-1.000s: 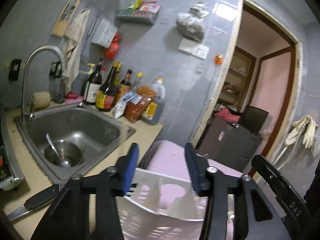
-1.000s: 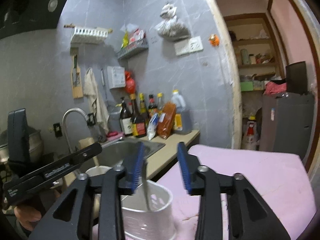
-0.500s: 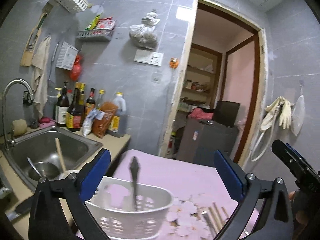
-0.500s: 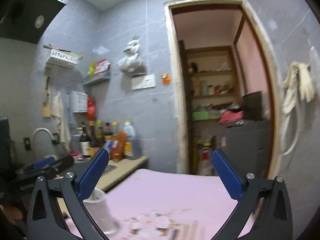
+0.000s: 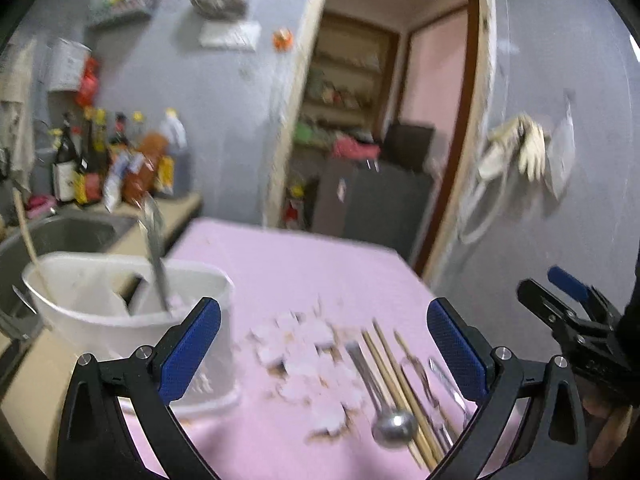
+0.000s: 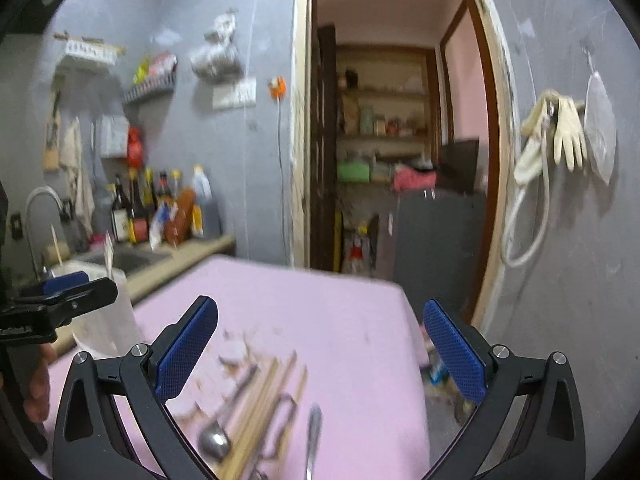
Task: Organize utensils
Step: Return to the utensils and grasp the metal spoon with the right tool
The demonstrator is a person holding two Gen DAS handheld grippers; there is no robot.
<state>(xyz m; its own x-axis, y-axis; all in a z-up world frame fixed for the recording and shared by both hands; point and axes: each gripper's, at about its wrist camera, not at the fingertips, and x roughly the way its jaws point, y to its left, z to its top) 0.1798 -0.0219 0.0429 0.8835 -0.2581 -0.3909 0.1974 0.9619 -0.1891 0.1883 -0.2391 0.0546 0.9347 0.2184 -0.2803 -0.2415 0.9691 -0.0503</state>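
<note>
While both pairs of blue-padded black tongs stood wide apart with nothing between them, the loose row of steel spoon, wooden chopsticks and other cutlery (image 5: 404, 392) lay on the pink tablecloth (image 5: 304, 264), long axes running away from the cameras. It sat low and right of centre before the left gripper (image 5: 324, 354), and low and left of centre before the right gripper (image 6: 320, 354), which looked nearer. The white plastic utensil holder (image 5: 120, 312) stood at the left.
</note>
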